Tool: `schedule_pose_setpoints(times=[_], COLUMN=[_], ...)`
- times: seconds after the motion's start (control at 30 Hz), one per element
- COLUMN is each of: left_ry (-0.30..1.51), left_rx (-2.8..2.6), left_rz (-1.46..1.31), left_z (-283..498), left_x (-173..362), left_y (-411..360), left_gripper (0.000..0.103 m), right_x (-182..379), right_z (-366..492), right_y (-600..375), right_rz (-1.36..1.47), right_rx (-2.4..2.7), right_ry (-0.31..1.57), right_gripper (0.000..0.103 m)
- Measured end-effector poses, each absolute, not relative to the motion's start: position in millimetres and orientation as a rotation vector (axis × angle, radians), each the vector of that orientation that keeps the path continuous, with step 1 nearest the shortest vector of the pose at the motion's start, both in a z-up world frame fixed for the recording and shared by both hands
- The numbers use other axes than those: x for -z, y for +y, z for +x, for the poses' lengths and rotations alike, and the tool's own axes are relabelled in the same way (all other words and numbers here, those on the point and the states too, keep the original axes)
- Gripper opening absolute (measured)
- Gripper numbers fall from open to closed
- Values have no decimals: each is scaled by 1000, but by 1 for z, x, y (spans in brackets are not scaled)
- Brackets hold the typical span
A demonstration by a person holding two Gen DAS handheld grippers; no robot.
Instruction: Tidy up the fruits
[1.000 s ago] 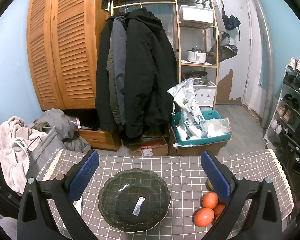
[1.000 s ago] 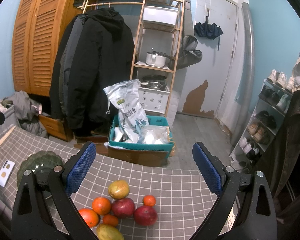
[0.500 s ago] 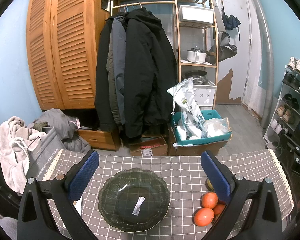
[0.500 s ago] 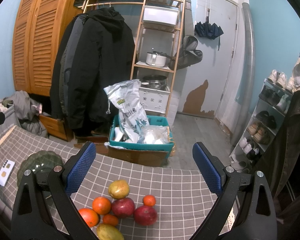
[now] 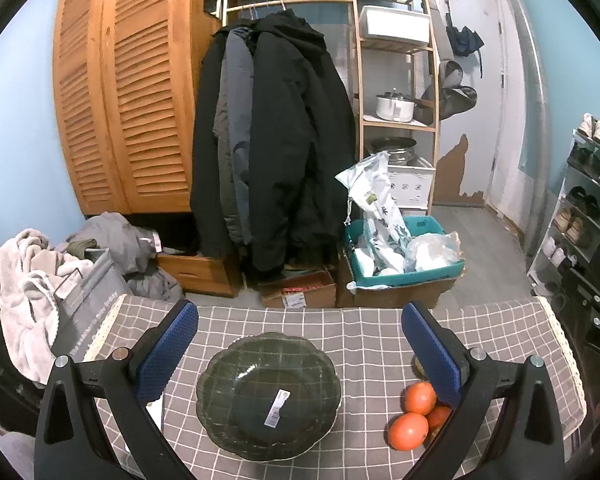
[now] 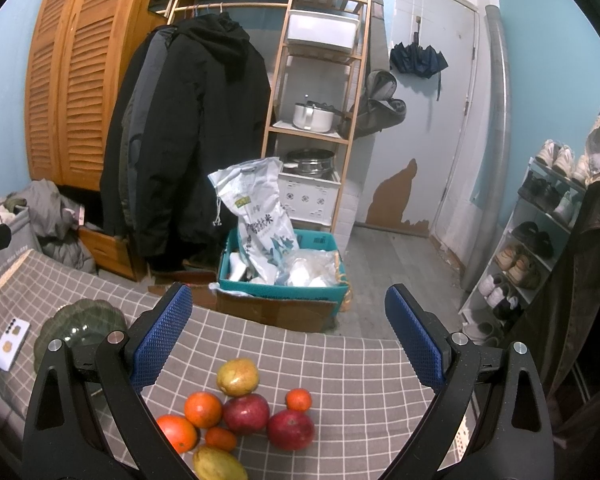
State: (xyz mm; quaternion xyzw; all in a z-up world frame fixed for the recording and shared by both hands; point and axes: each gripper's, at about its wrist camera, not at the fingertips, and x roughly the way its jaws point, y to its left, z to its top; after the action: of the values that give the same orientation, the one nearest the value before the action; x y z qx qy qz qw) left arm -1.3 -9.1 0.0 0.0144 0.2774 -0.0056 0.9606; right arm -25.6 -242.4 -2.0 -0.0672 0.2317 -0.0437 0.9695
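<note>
Grey checked cloth (image 6: pixel 340 364) covers the tabletop on which all task items rest. Loose fruit lies in a tight cluster near the right end of the cloth: a yellow-green mango (image 6: pixel 237 376) at the far side, two dark red apples (image 6: pixel 246 413) (image 6: pixel 291 429) touching in the middle, a large orange (image 6: pixel 203 409) just left of them, a small tangerine (image 6: pixel 299 399) just right, and another orange (image 6: pixel 178 433), a second small tangerine (image 6: pixel 220 439) and a second mango (image 6: pixel 218 464) toward the near edge. Dark green scalloped glass bowl (image 5: pixel 269 396), bearing a white sticker, stands to the left of the cluster, apart from it, and holds no fruit. White smartphone (image 6: pixel 10 345) lies flat toward the left end of the cloth, beyond the bowl. Left gripper (image 5: pixel 300 354), with blue textured pads spread wide, hovers over the bowl and grips nothing. Right gripper (image 6: pixel 288 336), equally wide apart, hovers over the fruit cluster and is likewise empty. Beyond the far table edge stand a teal plastic crate (image 6: pixel 280 284) holding bags, dark hanging coats (image 6: pixel 188 140), a louvred wooden wardrobe (image 6: pixel 64 80) and a wooden shelf rack (image 6: pixel 316 92).
</note>
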Motion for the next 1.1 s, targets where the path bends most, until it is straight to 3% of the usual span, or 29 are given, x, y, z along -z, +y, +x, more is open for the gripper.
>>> schedule_pose_setpoints(times=[0.5, 1.1], left_ry=[596, 775], left_rx=[23, 98], left_rz=[54, 110], left_z=[3, 24], left_x=[15, 73], left_y=[-15, -47], left_gripper=[103, 103], right_x=[8, 42], right_z=[-27, -12], right_y=[-241, -258], right_rz=[-137, -129], right_rx=[86, 109], right_ry=[480, 650], right_gripper=[95, 95])
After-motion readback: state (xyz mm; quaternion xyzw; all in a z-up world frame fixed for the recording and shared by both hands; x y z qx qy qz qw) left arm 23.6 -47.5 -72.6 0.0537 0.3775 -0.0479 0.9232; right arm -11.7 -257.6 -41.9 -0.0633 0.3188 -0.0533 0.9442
